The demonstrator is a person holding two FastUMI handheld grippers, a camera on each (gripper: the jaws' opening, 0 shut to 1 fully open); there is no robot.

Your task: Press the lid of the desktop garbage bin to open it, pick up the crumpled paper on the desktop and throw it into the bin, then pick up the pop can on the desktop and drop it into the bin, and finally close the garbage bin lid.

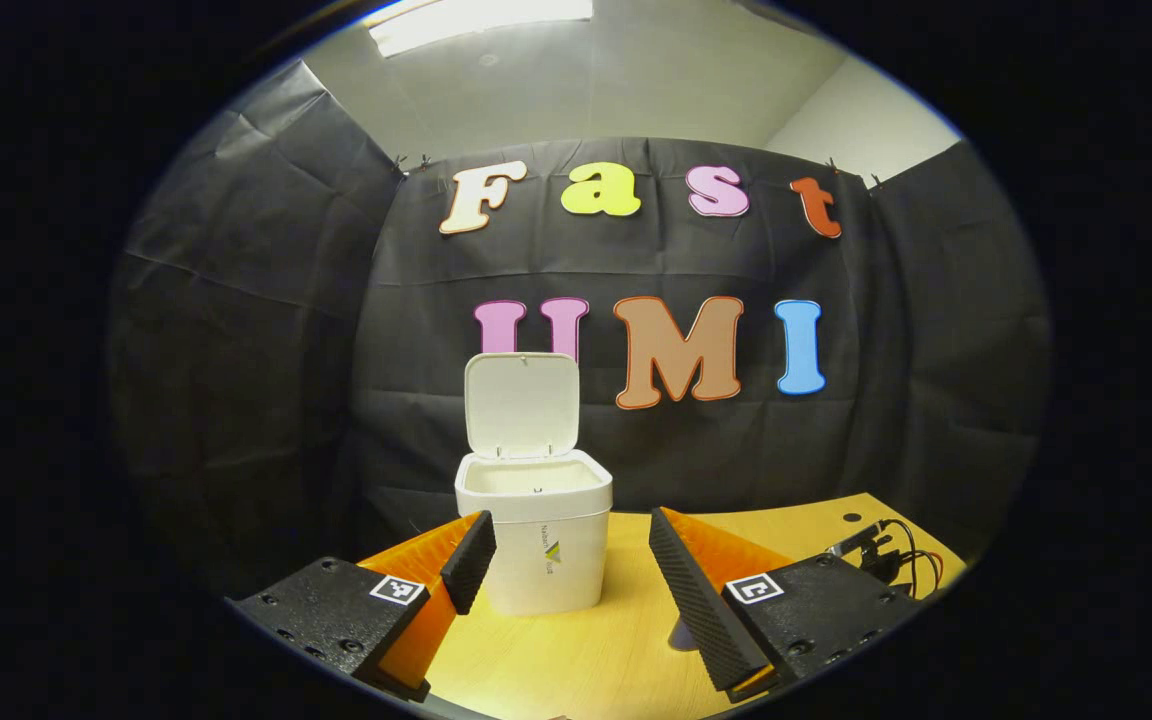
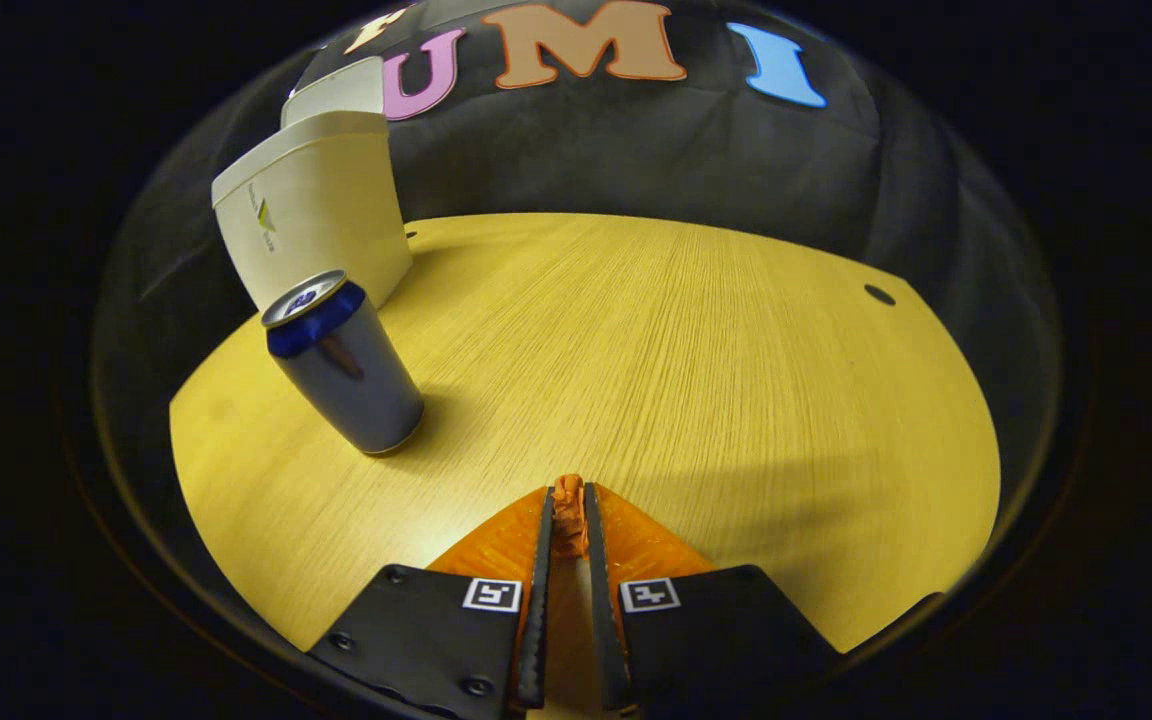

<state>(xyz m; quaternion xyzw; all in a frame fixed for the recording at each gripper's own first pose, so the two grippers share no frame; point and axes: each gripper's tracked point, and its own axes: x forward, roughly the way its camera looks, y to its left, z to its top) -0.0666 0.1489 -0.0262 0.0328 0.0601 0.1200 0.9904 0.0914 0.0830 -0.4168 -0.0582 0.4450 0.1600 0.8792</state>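
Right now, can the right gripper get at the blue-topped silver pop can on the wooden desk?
Probably yes: bare wooden desk lies between the right gripper and the upright pop can, but its jaws look nearly shut and must open first.

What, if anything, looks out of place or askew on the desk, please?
Nothing stands out: the bin stands upright with its lid raised, the pop can stands upright and undented on the desk, and nothing has spilled.

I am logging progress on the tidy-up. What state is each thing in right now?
Garbage bin: upright on the desk, mouth uncovered.
Bin lid: flipped up, open.
Pop can: standing upright on the desk, near the bin, not held.
Left claw: open, holding nothing.
Right claw: nearly closed, with something small and orange pinched between its tips.
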